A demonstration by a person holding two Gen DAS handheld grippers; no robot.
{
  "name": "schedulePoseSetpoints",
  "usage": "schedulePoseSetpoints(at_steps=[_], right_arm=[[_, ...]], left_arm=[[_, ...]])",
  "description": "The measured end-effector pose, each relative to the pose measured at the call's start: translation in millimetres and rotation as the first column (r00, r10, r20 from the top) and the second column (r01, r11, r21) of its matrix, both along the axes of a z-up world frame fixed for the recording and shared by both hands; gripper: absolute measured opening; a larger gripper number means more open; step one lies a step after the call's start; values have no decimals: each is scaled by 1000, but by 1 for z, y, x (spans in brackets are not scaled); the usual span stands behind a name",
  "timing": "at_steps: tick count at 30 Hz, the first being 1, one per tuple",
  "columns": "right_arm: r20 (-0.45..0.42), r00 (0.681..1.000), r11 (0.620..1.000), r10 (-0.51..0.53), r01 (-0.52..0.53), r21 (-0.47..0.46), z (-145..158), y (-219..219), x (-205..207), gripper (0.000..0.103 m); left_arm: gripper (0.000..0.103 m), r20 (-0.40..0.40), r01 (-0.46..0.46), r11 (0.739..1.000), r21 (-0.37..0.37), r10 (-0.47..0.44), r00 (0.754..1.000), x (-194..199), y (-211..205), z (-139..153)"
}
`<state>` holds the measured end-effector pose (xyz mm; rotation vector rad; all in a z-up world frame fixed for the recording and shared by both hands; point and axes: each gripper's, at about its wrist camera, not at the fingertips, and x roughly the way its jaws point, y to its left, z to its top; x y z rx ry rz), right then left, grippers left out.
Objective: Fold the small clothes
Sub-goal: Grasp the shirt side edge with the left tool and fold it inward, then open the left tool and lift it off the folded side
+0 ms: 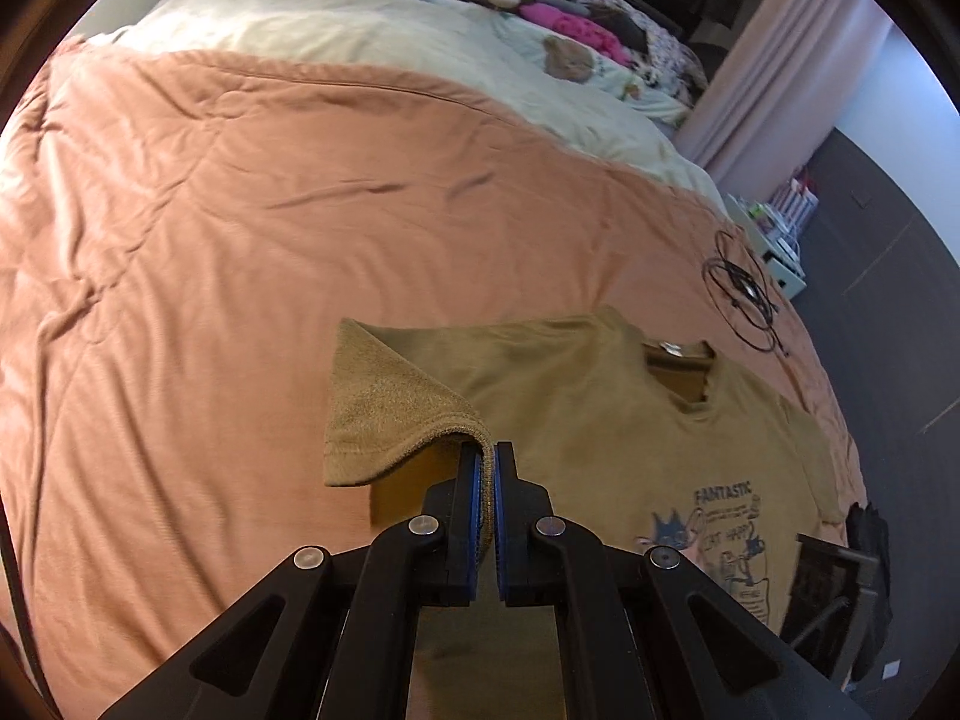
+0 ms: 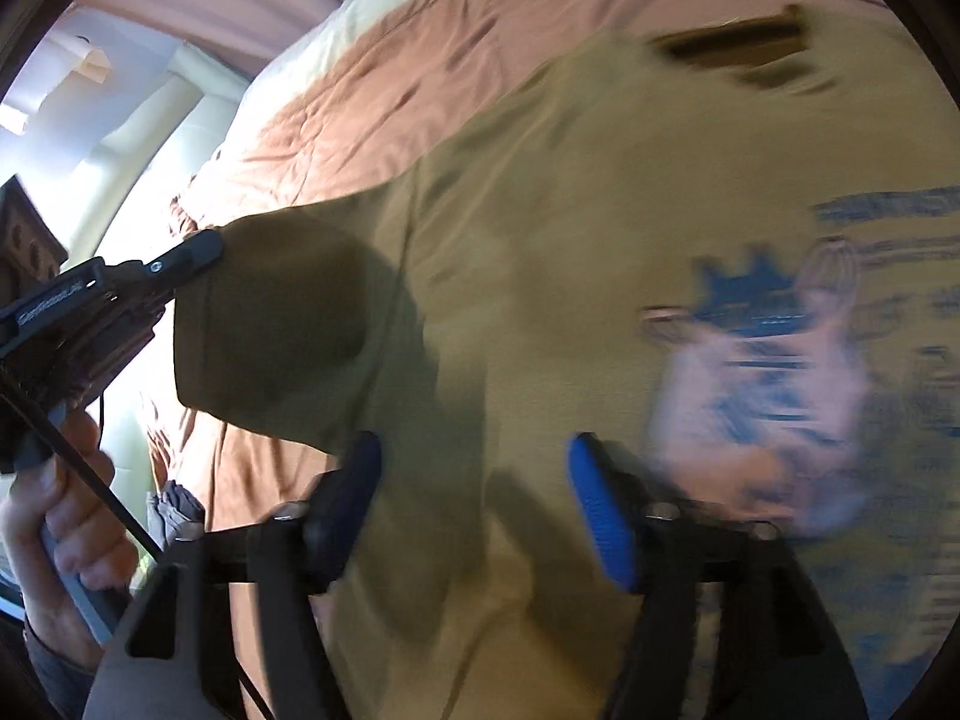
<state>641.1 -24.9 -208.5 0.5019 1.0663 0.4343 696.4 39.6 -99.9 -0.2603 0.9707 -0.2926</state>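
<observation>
An olive tee [image 1: 576, 396] lies print-up on the bed's pink duvet [image 1: 210, 228], its long axis running from the collar, far right in the left wrist view, toward the camera. The left claw [image 1: 486, 456] is clamped on the sleeve hem, lifting it. The right claw [image 2: 474, 480] hangs apart over the chest, gripping nothing.

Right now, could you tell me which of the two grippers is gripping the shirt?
The left gripper: its jaws are shut on the sleeve of the shirt. The right gripper is open above the cloth.
</observation>
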Motion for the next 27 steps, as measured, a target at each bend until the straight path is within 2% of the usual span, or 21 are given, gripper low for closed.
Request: schedulePoseSetpoints(at_steps=[6, 9, 10, 12, 14, 15, 19, 23, 25, 27], right_arm=[[15, 999, 996, -35, 37, -84, 15, -59, -17, 65], [21, 999, 994, -39, 41, -103, 27, -87, -25, 65], [25, 999, 993, -35, 37, -110, 30, -95, -30, 65], [37, 999, 990, -23, 28, -135, 36, -108, -39, 65], [51, 999, 987, -13, 20, -157, 43, -120, -58, 65], [54, 998, 985, -13, 22, -171, 45, -130, -65, 65], [69, 997, 970, -19, 35, -242, 52, -165, -86, 65], [70, 996, 949, -57, 76, -306, 61, -202, -101, 65], [80, 993, 939, -86, 108, -326, 66, -220, -106, 65], [90, 989, 928, -120, 144, -344, 71, -243, -109, 65]], left_arm=[[4, -9, 81, 996, -23, -81, 997, 6, -61, -5], [5, -32, 159, 987, 18, -158, 987, 3, -96, -14], [9, -35, 186, 982, 38, -185, 982, 1, -105, -17], [39, -44, 229, 971, 69, -226, 973, -3, -116, -18], [53, 5, 203, 974, 103, -205, 979, -7, -109, -10], [55, 21, 182, 977, 113, -185, 982, -7, -102, -7], [55, 24, 57, 987, 148, -61, 998, -3, -68, -7], [55, 1, 5, 979, 205, -6, 1000, 2, -49, -24], [50, -15, -10, 976, 219, 13, 1000, 6, -46, -36], [36, -33, -8, 971, 240, 16, 999, 10, -48, -50]])
